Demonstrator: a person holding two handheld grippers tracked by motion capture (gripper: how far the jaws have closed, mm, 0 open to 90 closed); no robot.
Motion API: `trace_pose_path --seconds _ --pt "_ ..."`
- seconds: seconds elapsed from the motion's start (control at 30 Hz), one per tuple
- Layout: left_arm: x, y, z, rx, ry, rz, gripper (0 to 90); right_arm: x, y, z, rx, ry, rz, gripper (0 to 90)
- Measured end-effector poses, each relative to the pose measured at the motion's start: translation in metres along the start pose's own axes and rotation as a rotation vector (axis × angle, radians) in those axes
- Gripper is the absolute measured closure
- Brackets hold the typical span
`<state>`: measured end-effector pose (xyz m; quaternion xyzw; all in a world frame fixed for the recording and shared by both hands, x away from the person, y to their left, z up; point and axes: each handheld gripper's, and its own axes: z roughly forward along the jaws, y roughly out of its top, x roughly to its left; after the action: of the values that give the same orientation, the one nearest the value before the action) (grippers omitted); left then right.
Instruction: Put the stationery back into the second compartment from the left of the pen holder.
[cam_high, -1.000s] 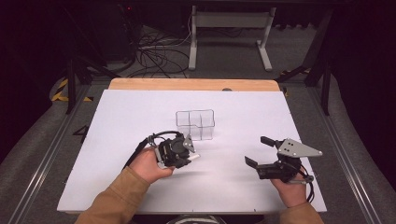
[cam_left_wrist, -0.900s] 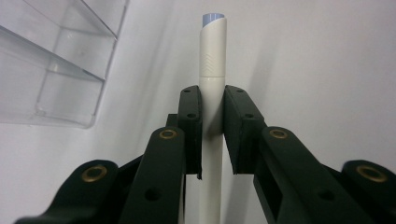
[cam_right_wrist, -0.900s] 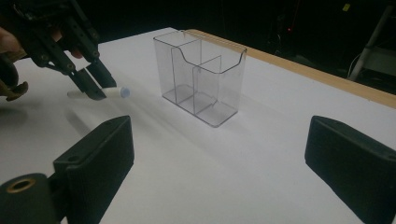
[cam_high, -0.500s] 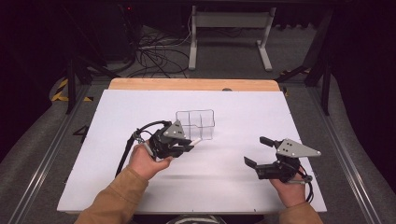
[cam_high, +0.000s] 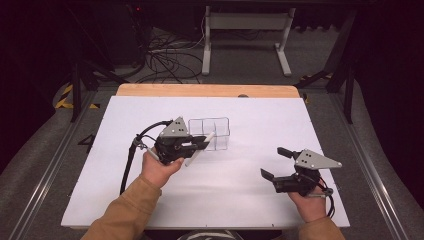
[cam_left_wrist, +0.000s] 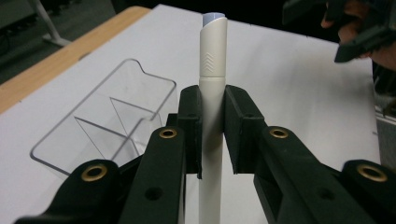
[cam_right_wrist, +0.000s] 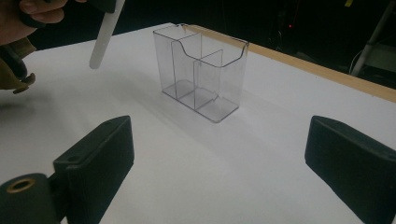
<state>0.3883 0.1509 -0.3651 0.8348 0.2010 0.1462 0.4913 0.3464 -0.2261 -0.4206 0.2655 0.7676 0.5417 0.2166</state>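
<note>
Between the left gripper (cam_left_wrist: 212, 135) jaws: white pen (cam_left_wrist: 212, 70), pinched mid-barrel so the tip stays free to drop in. Clear organizer (cam_high: 210, 133) sits just beside it on the counter (cam_high: 250, 190). Right gripper (cam_high: 280, 165) wide open, parked well apart.

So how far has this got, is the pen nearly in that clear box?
Done: the left gripper has the white pen clamped between its jaws and lifted off the table. In hand: the pen is held beside the clear organizer, not yet inside. Left: probably lowering it into a compartment and letting go. The right gripper waits open, holding nothing.
</note>
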Motion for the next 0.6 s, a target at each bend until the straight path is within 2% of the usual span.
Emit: trace_pose_path --seconds 0.27,0.43,0.53,0.6 --pt "0.011 0.004 0.004 -0.116 -0.016 -0.078 78.2 0.002 0.000 0.001 0.001 0.004 -0.006 8.9" --pt "0.017 0.006 0.006 -0.178 0.027 -0.104 78.2 0.001 0.000 0.002 0.003 0.008 -0.005 8.9" --pt "0.021 0.006 0.011 -0.198 0.057 -0.114 78.2 0.001 0.000 0.003 0.003 0.011 -0.006 8.9" --pt "0.024 0.008 0.015 -0.201 0.071 -0.104 78.2 0.001 0.000 0.003 0.004 0.011 -0.006 8.9"
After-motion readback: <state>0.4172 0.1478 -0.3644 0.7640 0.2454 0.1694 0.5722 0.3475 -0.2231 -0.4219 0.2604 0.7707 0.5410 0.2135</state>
